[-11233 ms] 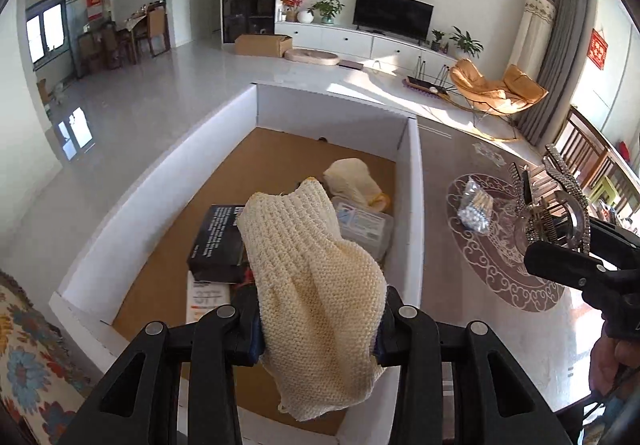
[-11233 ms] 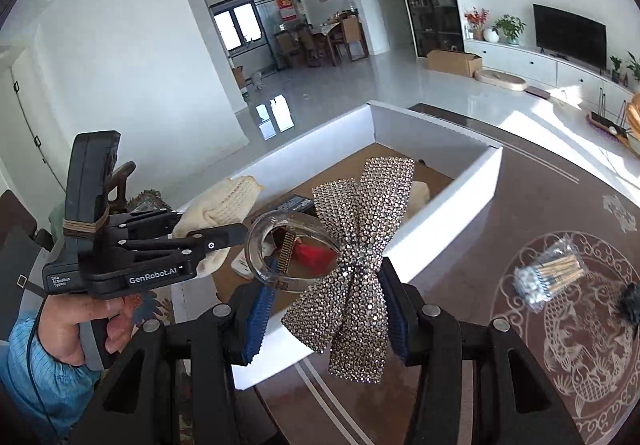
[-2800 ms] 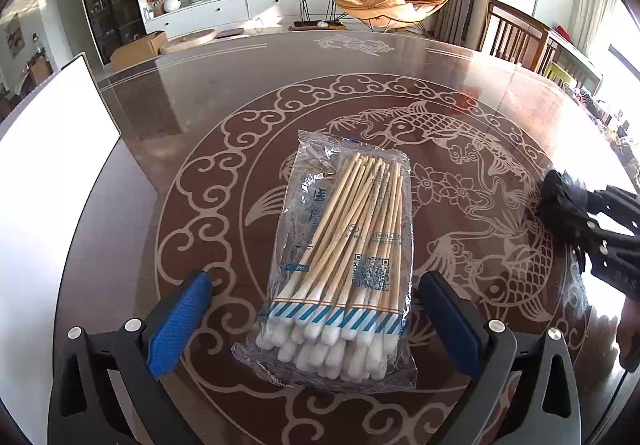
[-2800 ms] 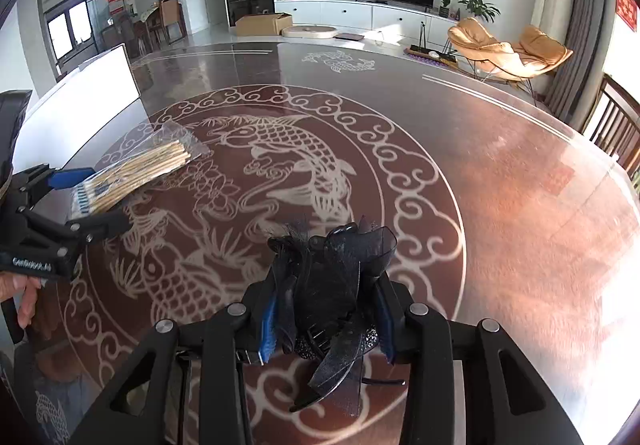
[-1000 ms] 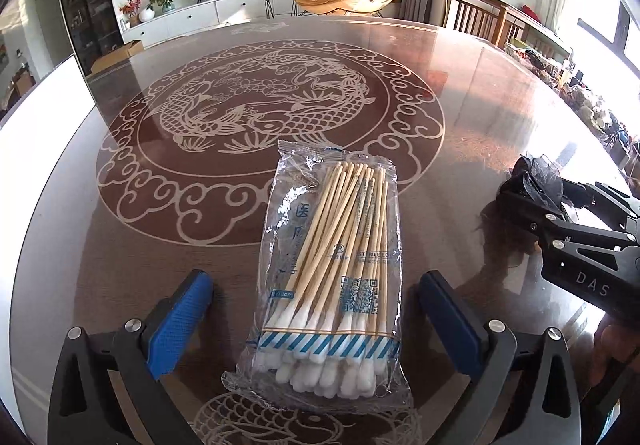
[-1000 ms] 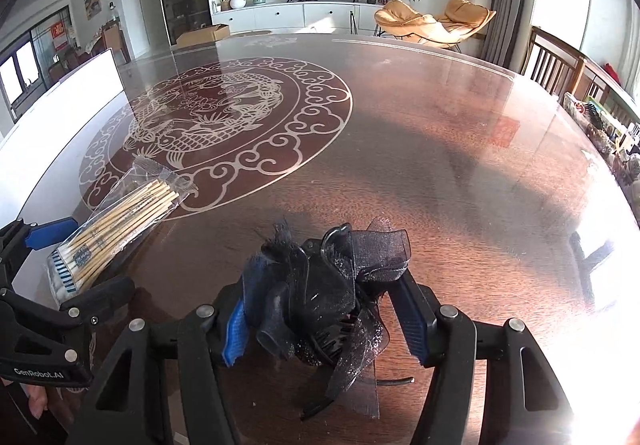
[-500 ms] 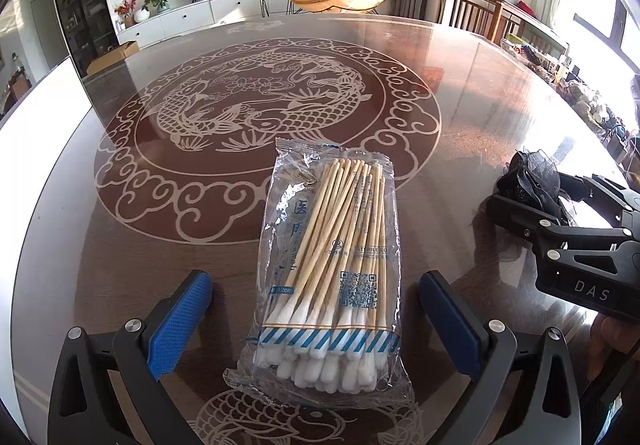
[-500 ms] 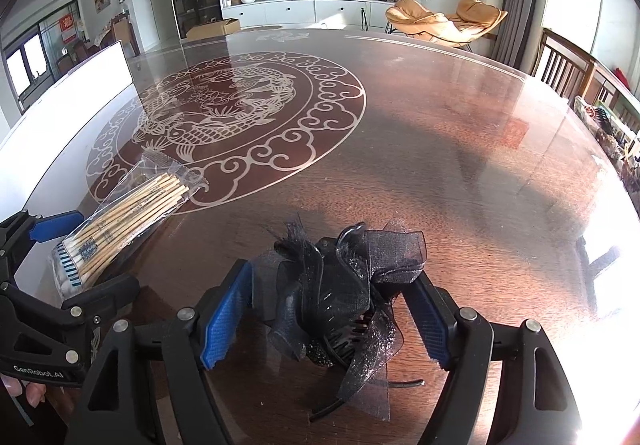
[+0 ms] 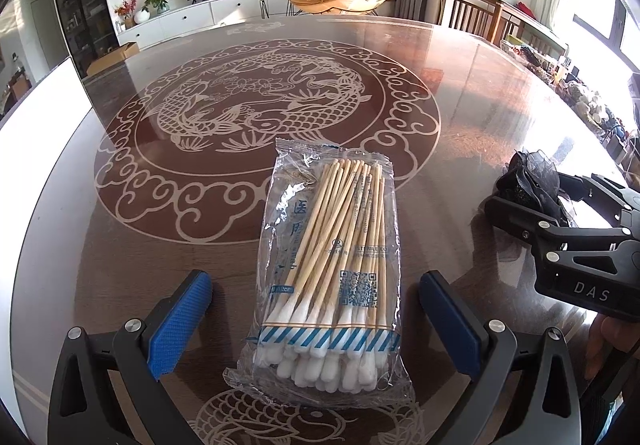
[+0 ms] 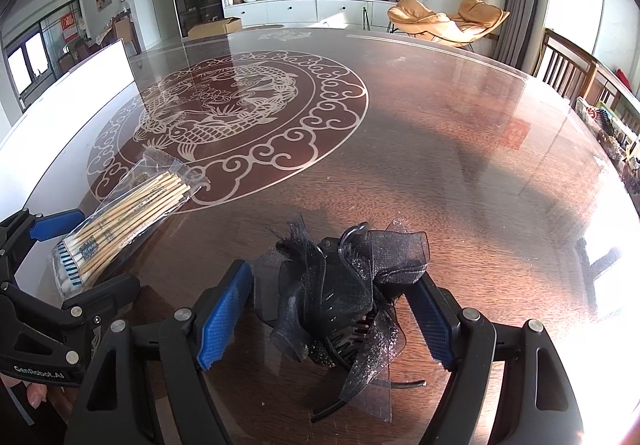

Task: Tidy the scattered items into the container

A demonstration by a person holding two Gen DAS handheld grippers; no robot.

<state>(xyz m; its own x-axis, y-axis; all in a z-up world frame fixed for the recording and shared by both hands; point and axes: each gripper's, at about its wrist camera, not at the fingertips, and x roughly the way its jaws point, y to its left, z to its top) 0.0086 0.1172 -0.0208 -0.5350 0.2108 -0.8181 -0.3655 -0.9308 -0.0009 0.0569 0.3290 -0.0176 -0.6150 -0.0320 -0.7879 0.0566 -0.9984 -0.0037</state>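
Both my claws stand released: left gripper (image 9: 316, 319) straddles the swab packet (image 9: 328, 269), which points lengthwise toward the white container (image 9: 36, 133), while right gripper (image 10: 328, 315) has just opened around the black hair bow (image 10: 340, 293).

Left gripper (image 9: 316, 321): black plastic frame, triangular cut-outs, silver round screw heads at pivots. Fingers (image 9: 178, 325) faced with blue ribbed pads — stippled texture. Seen from right wrist view, its side carries white "GenRobot.AI" lettering.

Right gripper (image 10: 328, 315): same black frame, same silver screws, blue pads on fingers (image 10: 224, 315) — white "DAS" lettering on side in left wrist view.
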